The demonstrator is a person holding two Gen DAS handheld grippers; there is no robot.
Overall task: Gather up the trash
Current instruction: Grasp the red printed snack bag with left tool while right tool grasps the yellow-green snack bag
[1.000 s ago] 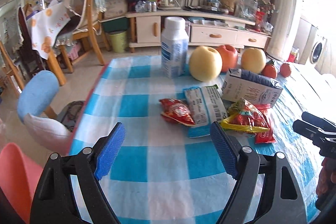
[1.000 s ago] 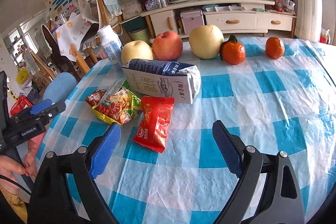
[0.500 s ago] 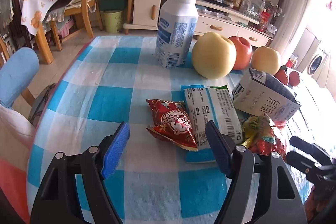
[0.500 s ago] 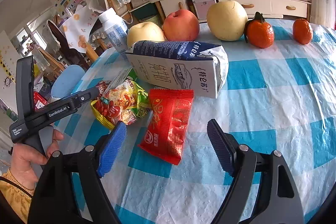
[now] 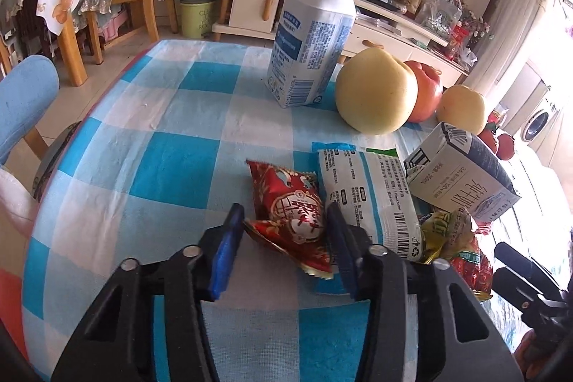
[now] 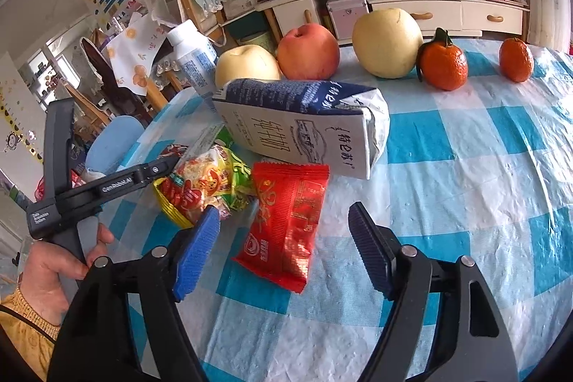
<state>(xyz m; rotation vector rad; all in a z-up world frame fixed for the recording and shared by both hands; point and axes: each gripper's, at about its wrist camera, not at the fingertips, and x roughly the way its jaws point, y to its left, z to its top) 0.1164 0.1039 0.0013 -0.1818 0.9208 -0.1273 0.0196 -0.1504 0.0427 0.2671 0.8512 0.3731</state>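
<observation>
On the desk (image 5: pixel 150 117), which wears a blue-and-white checked cloth, the left claw (image 5: pixel 283 238) sits low over a small red snack packet (image 5: pixel 290 210). Its jaws have just been closing, and the packet's near end lies between the blue pads (image 5: pixel 224 255); the left pad meets the crinkled edge, but whether the right pad presses the packet cannot be told, so a firm grip cannot be confirmed. Just to the right of that packet lies a white wrapper with a barcode (image 5: pixel 369 199), and beyond it a crumpled yellow-green snack bag (image 6: pixel 207 185) rests against a flattened milk carton (image 6: pixel 301 127) lying on its side. Behind them stand a white bottle (image 5: pixel 311 34), two pale pears and a red apple (image 6: pixel 308 51), with two tangerines (image 6: pixel 444 63) farther right.

In the right wrist view a hand (image 6: pixel 53 271) in a yellow sleeve grips the left tool's handle. The right claw (image 6: pixel 283 246) is released, its jaws standing wide and having just been narrowing slightly, with the lower end of a flat red sachet (image 6: pixel 286 221) lying on the cloth between them, touched by neither pad
</observation>
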